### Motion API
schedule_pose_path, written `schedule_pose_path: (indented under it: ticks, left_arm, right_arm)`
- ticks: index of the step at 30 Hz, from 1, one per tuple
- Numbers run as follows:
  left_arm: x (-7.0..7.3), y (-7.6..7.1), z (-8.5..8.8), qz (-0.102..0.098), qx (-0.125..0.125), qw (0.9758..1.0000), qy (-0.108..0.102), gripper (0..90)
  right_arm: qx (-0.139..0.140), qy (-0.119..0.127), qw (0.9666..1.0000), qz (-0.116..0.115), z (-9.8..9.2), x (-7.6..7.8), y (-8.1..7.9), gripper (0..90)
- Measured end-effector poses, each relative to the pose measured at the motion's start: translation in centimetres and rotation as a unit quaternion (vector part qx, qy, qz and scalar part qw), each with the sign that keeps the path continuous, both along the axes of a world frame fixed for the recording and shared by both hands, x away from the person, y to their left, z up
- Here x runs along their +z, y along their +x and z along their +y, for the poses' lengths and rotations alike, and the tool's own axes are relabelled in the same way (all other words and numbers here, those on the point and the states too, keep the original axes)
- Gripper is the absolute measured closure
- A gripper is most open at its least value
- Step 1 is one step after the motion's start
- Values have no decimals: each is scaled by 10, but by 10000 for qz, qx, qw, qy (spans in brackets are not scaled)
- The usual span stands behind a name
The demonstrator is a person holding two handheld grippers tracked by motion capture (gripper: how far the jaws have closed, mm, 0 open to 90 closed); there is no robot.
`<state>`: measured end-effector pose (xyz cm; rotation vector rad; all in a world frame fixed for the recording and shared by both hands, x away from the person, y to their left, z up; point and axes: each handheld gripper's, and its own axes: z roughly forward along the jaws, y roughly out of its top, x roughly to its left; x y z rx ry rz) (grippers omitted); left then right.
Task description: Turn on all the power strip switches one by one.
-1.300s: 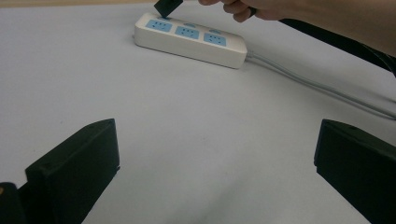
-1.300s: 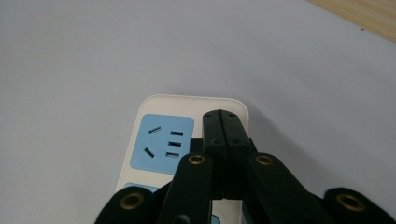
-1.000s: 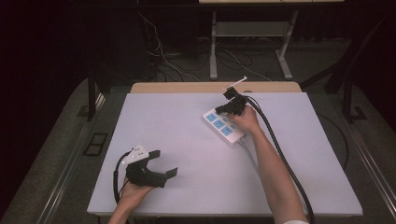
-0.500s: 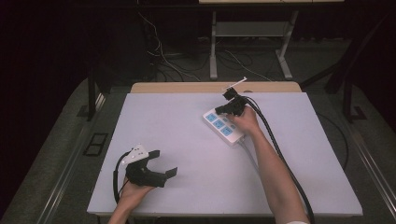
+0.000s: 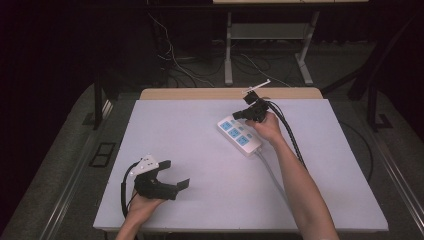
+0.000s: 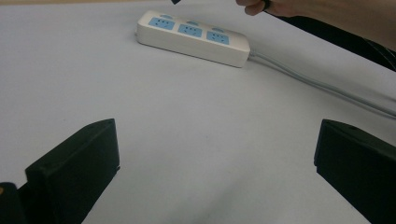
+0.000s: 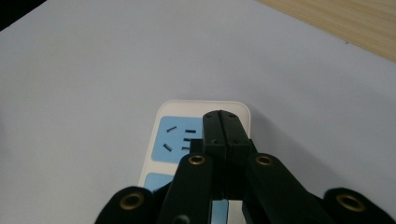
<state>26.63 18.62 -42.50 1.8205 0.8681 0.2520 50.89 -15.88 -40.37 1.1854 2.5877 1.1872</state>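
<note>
**Q:** Jaws first: how do they stand on each side?

**A:** Pressed flat together on my right gripper (image 7: pixel 223 122), pad against pad, with nothing between them; the right gripper view shows the seam closed along its whole length. On my left gripper (image 6: pixel 215 172) they stand wide apart, nothing between them but bare table.

**Q:** Where is the power strip?

**A:** The power strip (image 5: pixel 240 136) lies flat on the white table (image 5: pixel 180 125), toward the far right, set at a slant. My closed right tips hang over its far end, above the last blue socket panel (image 7: pixel 175 140). Whether the tips touch the casing, I cannot tell.

**Q:** What does each view add?

**A:** The right gripper view gives the socket's slots at close range. The left gripper view gives the strip (image 6: pixel 194 37) side-on, well apart from my left jaws, with three blue panels and its grey cord (image 6: pixel 322 88) running off to the right. The high view places both: my left gripper (image 5: pixel 172 175) low at the near left edge, my right gripper (image 5: pixel 240 114) at the strip's far end, my right hand (image 5: pixel 267 125) behind it.
</note>
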Motion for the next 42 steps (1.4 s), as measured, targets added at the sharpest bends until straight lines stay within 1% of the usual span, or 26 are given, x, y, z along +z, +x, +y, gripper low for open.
schedule_pose_path:
  ticks: [2,4,9,11,14,17,19,21,22,23,25,27,28,31,33,37,42]
  left_arm:
    - [0,0,-1,2,-7,10000,-3,0]
    - [0,0,-1,7,-19,10000,2,0]
    - [0,0,-3,4,-36,10000,13,0]
    - [0,0,-3,5,-30,10000,13,0]
    - [0,0,-3,6,-29,10000,17,0]
    - [0,0,-4,3,-31,10000,8,0]
    - [0,-1,-5,0,-42,10000,-1,0]
    - [0,-1,-6,5,-46,10000,3,0]
    - [0,-1,-6,3,-54,10000,4,0]
    - [0,-2,-6,-2,-63,10000,7,0]
    - [0,-2,-6,0,-66,10000,0,0]
    - [0,-2,-6,-1,-68,10000,-1,0]
    - [0,-2,-6,1,-69,10000,-1,0]
    - [0,-1,-7,14,-70,10000,-17,0]
    - [0,-1,-7,9,-76,10000,-12,0]
    - [0,-2,-8,9,-79,10000,-23,0]
    - [0,-2,-8,10,-78,10000,-25,0]
  right_arm:
    - [49,-24,10000,-25,-4,5,-5,900]
    - [60,10,10000,-48,-9,9,-10,896]
    - [-25,83,9999,-91,-22,17,-25,740]
    - [-102,105,9998,-121,-28,21,-32,642]
    - [-187,224,9994,-172,-39,26,-45,494]
    - [-255,310,9990,-185,-49,30,-58,389]
    - [-309,394,9984,-256,-56,33,-70,310]
    - [-350,407,9982,-254,-61,34,-78,181]
    - [-242,434,9985,-238,-64,34,-84,100]
    - [-240,478,9983,-248,-66,34,-89,100]
    - [-255,521,9979,-287,-71,35,-100,8]
    - [-289,726,9965,-302,-77,35,-112,4]
    - [-290,744,9964,-289,-80,34,-118,4]
    - [-309,739,9963,-303,-85,31,-134,4]
    - [-320,712,9963,-369,-89,29,-148,4]
    - [-341,758,9956,-443,-97,27,-171,4]
    - [-399,826,9944,-523,-109,24,-196,4]
